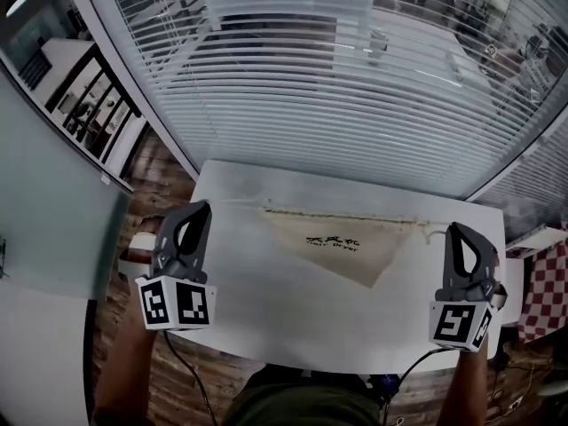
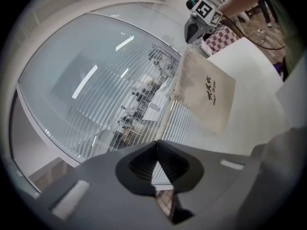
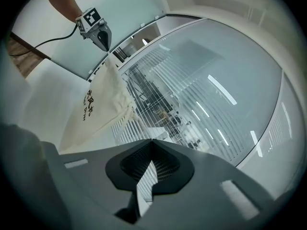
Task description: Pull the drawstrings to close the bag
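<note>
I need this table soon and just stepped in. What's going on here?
A person with a gripper in each hand is closing a cloth bag above a white table. The left gripper is shut on the drawstring at one side. The right gripper is shut on it at the other side. The bag's top edge is stretched taut between them, and the mouth does not look fully cinched yet.
</note>
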The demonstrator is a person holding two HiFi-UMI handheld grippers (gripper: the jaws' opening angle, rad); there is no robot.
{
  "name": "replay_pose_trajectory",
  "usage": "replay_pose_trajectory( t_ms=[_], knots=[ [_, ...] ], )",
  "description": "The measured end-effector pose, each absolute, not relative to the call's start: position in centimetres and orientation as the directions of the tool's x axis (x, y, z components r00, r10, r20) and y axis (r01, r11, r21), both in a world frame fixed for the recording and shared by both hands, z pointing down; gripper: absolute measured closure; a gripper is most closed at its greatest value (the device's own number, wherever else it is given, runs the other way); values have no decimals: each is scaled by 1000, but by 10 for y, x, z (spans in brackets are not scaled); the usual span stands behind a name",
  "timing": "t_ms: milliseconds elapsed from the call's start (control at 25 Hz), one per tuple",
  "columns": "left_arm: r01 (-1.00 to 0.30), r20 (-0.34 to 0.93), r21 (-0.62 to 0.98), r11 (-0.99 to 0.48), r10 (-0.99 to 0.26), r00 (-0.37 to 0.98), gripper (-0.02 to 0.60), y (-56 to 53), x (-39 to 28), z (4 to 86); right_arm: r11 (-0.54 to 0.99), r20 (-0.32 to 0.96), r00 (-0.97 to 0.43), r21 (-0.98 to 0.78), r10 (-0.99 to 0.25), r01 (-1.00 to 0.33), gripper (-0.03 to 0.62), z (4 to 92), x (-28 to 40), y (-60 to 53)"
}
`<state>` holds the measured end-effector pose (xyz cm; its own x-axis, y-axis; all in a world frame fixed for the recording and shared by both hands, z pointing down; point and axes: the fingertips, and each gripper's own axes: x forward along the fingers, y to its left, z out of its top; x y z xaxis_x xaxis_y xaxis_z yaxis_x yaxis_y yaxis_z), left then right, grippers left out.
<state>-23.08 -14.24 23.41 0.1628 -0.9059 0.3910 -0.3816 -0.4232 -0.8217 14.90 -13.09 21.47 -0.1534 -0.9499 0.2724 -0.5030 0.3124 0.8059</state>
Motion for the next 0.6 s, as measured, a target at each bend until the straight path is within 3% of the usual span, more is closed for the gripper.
replay_pose_trajectory(
  t_ms=[600],
  knots=[
    [-483,348,-813,-324,-937,44,578,-122,-293,211,199,221,-32,792,-975,-577,582,196,221,-105]
  ],
)
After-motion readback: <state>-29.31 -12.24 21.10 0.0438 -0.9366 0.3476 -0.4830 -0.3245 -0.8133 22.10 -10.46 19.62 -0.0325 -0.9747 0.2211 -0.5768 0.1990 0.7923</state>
